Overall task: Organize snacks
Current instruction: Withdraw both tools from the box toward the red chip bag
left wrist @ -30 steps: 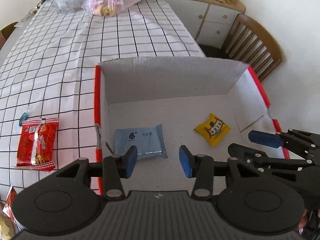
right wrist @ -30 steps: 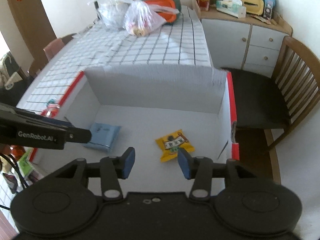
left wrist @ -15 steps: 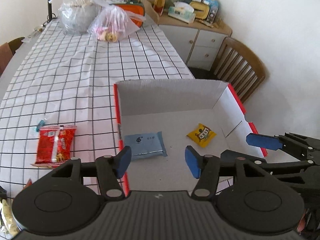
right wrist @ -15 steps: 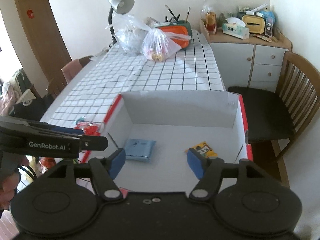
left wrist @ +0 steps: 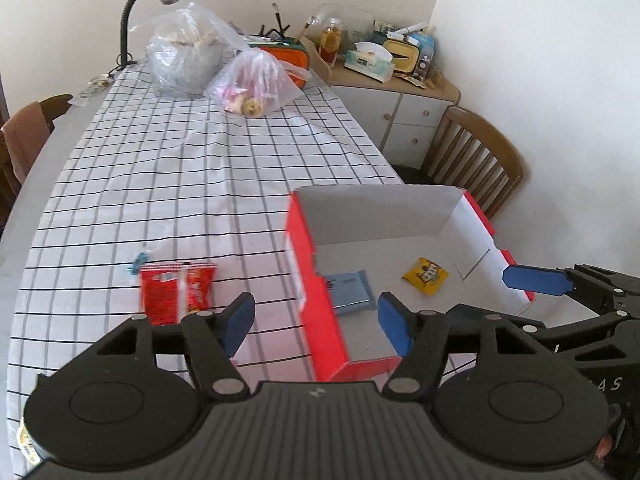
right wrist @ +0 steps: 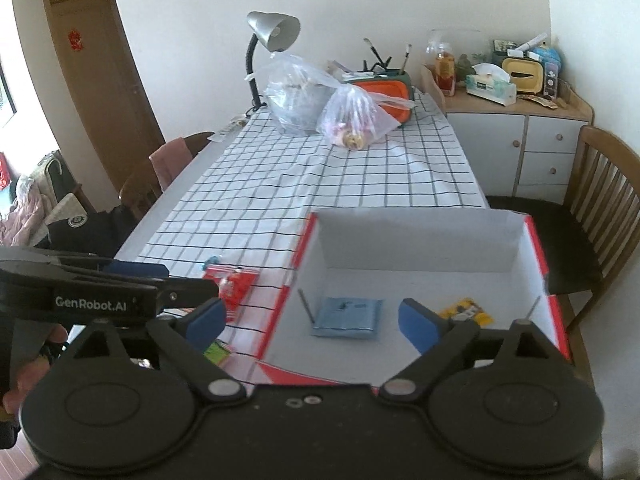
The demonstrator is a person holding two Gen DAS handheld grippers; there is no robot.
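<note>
You're working at a long table (right wrist: 280, 184) under a white black-grid cloth, and everything else is sitting around it. At its far end a silver gooseneck lamp (right wrist: 272, 32) is standing against a plain cream wall (right wrist: 360, 0), with two clear plastic bags (right wrist: 320, 112) and an orange case (right wrist: 384, 90) lying beside it. Right of the table a white corner cabinet (right wrist: 520, 136) with a cluttered wooden top is filling the corner, and a slatted wooden chair (right wrist: 592, 208) is standing in front of it. Left of the table another chair (right wrist: 172, 160) is carrying a pink cloth, and a brown door (right wrist: 96, 80) is showing behind it. Daylight is falling evenly.
</note>
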